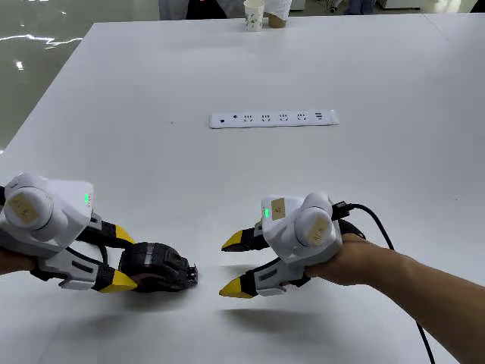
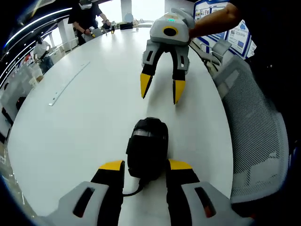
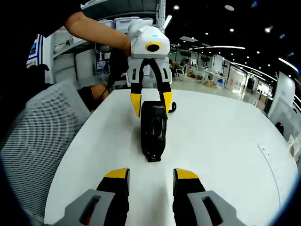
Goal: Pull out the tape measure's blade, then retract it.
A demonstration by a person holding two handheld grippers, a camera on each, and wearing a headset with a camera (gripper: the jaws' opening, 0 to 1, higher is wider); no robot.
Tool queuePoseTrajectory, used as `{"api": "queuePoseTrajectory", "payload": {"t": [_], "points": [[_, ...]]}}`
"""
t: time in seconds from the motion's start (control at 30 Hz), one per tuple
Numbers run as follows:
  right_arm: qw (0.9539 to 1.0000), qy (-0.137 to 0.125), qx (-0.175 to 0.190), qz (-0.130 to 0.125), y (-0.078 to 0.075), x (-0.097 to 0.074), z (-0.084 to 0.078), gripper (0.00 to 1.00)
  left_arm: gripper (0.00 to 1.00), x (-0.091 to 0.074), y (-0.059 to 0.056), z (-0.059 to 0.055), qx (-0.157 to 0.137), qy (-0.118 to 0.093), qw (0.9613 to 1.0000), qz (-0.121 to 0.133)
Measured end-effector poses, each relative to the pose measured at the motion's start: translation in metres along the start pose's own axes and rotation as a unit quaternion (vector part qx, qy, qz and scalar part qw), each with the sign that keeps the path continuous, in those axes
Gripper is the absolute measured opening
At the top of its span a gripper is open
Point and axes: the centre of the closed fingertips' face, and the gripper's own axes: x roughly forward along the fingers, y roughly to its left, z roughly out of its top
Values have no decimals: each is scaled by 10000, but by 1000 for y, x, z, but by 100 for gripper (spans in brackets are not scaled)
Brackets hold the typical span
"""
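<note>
While my left gripper (image 2: 146, 165) has its yellow fingertips (image 2: 112, 165) drawn in against both flanks of the black, rounded-case tape measure (image 2: 148, 143), my right gripper (image 3: 151, 174) stands well open with nothing between its jaws. I hold the case near its rear end, and it rests on the white tabletop (image 1: 227, 68) with its nose toward the right gripper. At that nose I make out a small metal end hook (image 1: 193, 272). The blade looks fully wound in, though the hook is too small for me to be sure. The right gripper's tips sit near the hook, apart from it, pointing straight at the case in the right gripper view. A black cable (image 1: 377, 224) trails from the right gripper past the person's forearm (image 1: 424, 292). Farther up the table lies a flat white power strip (image 1: 273, 118), and at the far edge stands a white paper cup (image 1: 255, 14). Beside the table, in the left gripper view, is a grey mesh chair (image 2: 251, 113).
</note>
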Motion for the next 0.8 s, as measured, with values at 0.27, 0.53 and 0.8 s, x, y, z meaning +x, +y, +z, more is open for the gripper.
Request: {"api": "queuePoseTrajectory", "payload": {"t": [0.27, 0.53, 0.8], "points": [[9999, 3, -12, 107, -4, 14, 4, 30, 25, 4, -2, -2, 81, 110, 9997, -191], [9997, 46, 10, 225, -3, 28, 4, 26, 25, 5, -2, -2, 151, 111, 9995, -243], [9996, 128, -59, 258, -3, 41, 2, 20, 24, 5, -2, -3, 225, 93, 9995, -222]]}}
